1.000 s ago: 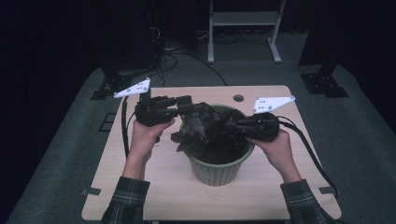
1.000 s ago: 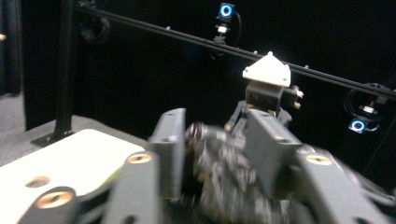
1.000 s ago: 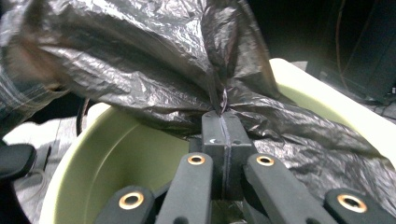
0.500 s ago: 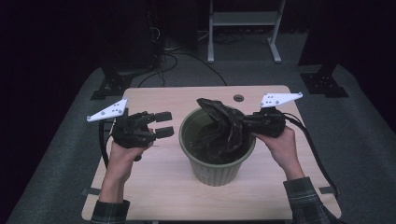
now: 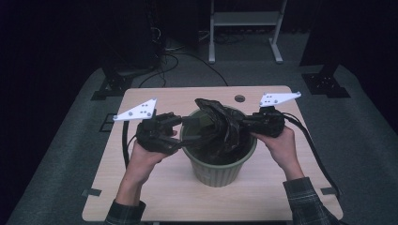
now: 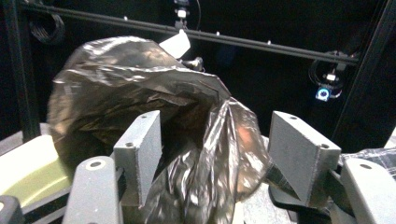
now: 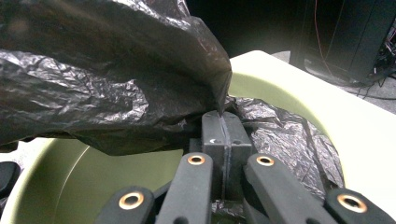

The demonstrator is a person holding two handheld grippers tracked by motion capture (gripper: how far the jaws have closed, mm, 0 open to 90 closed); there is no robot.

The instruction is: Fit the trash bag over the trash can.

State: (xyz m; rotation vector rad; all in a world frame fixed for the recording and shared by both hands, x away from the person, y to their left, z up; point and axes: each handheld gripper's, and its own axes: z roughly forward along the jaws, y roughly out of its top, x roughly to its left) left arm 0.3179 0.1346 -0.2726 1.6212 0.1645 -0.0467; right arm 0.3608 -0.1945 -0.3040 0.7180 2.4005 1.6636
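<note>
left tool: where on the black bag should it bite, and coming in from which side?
Take the loose, unpinned edge of the black bag on the left rim side of the green bin, coming in level from the left. The right tool is already shut on the opposite edge, and the left tool stands open with a fold hanging between its pads, apparently unpinched, so it probably need only close.

The round pale-green plastic bin [image 5: 218, 164] stands mid-table. Crumpled black plastic bag [image 5: 220, 124] bulges over its mouth, obstructing entry from above. Bare light wooden table [image 5: 155, 187] lies open nearer the person than the bin; the strip behind it, past a small round hole [image 5: 240, 98], is also passable.
</note>
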